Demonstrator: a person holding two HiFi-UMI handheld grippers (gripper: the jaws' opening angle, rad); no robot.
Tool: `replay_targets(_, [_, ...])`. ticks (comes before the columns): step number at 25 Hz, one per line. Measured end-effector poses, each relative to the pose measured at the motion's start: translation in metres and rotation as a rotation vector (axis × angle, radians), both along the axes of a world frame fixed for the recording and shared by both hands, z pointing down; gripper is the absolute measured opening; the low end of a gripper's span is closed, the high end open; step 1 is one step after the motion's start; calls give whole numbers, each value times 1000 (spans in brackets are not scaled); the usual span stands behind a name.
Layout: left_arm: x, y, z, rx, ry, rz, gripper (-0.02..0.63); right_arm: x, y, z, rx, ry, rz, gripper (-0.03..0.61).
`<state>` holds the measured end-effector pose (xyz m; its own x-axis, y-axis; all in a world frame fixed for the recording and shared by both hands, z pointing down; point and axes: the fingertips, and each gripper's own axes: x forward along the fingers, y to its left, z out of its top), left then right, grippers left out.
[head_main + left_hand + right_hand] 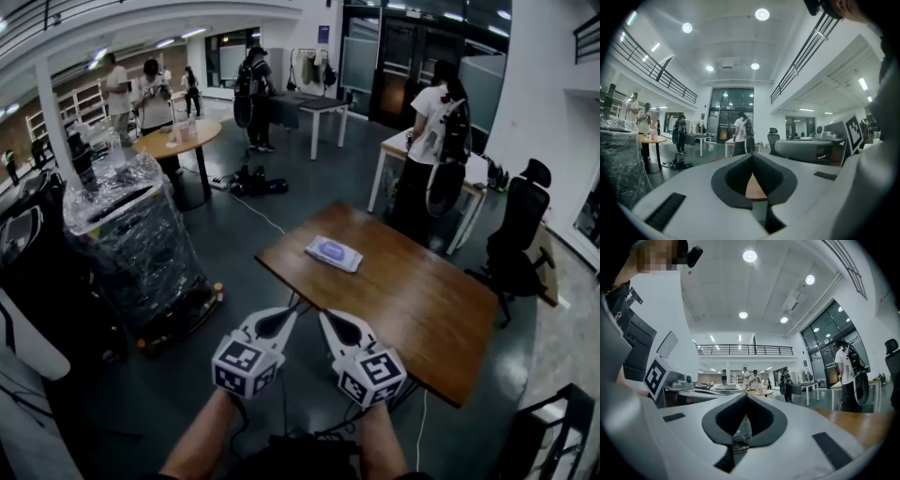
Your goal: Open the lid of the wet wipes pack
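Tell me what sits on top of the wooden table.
Only a wet wipes pack lies on the table, near its far left corner. The right gripper covers a bit of the near edge.

Flat wet wipes pack (334,253), lid closed, on brown table's (422,309) far corner.

Dark floor (314,187), brown wooden table (422,305)
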<state>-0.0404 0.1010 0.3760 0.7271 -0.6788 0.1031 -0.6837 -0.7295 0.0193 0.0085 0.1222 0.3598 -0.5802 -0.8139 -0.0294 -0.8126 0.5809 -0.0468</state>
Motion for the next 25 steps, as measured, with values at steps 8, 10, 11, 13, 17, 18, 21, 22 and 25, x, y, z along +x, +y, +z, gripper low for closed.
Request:
replay_targets(8, [29, -51, -4, -11, 17, -63, 6, 29, -49, -1, -18, -9, -63, 9])
replay_targets(10, [35, -64, -5, -12, 15, -71, 6, 36, -59, -1, -25, -6, -65, 9])
replay_targets(11, [38, -70, -4, -17, 14, -70, 6, 40, -65, 0, -28, -5, -64, 9])
replay_targets(13, [43, -82, -4, -26, 15, -64, 6, 44, -76, 3, -34, 1, -60, 9])
replay_targets(17, [41, -111, -5, -23, 26, -45, 6, 44, -104, 5, -46, 11, -31, 9])
replay_targets(18, [39, -119, -5, -27, 29, -37, 6, 44, -111, 5, -49, 10, -16, 9])
replay_targets(21, [36, -139, 0, -42, 36, -3, 6, 43, -133, 8, -63, 5, 28, 9])
replay_targets(22, [35, -147, 2, -46, 39, 7, 6, 42, -140, 10, -67, 8, 42, 9])
replay_targets(25, [31, -170, 7, -58, 47, 42, 6, 37, -162, 12, -73, 18, 81, 9])
